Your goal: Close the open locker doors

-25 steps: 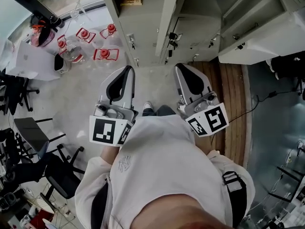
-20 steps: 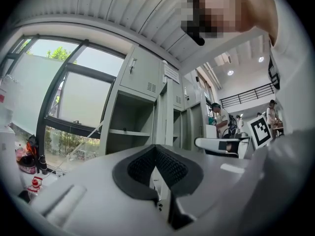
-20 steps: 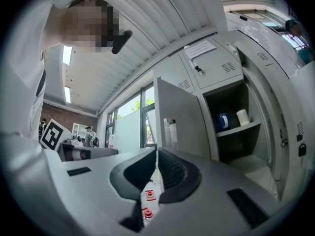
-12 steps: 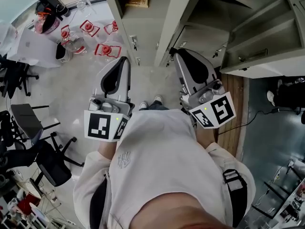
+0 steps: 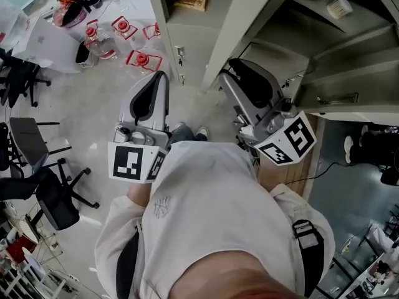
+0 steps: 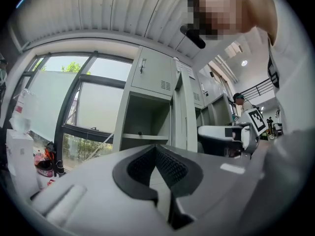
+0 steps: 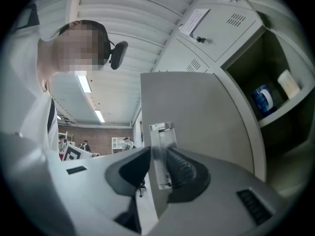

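Right tool (image 7: 160, 167) has its jaws closed on the free edge of the open locker door (image 7: 206, 117), at 12 o'clock in its own view, with the latch plate (image 7: 162, 151) pinched between them. That grip looks chosen to swing the door shut over the compartment (image 7: 268, 87) at 3 o'clock. Left tool (image 6: 156, 167) waits idle, jaws together on nothing, facing another open locker (image 6: 147, 119) at 12 o'clock.

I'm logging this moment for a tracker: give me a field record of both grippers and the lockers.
left gripper: shut, empty, facing an open locker compartment
right gripper: shut on the edge of an open locker door
beside that door: shelf with a blue container
task state: doors not yet closed
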